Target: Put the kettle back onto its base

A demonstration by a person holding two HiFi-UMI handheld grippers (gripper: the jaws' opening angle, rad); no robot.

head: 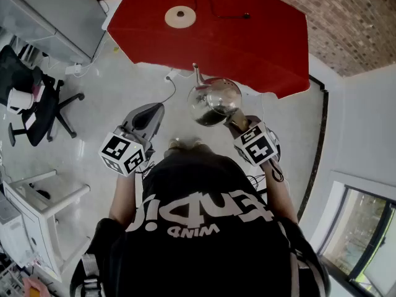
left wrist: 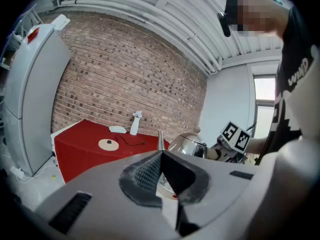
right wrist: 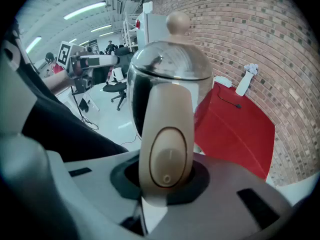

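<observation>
Right gripper (right wrist: 165, 181) jaws clamp the kettle (right wrist: 170, 69) by its handle.

The kettle base (head: 180, 17) lies on the counter (head: 260, 42), left of centre, with a vase (left wrist: 135, 122) at the counter's far edge. The kettle (head: 214, 101) hangs off the counter, before its near edge.

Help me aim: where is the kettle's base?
In the head view, the base sits on the red table, toward its left end, beyond the kettle.

Kettle (left wrist: 187, 145) half behind left claw (left wrist: 161, 159)
</observation>
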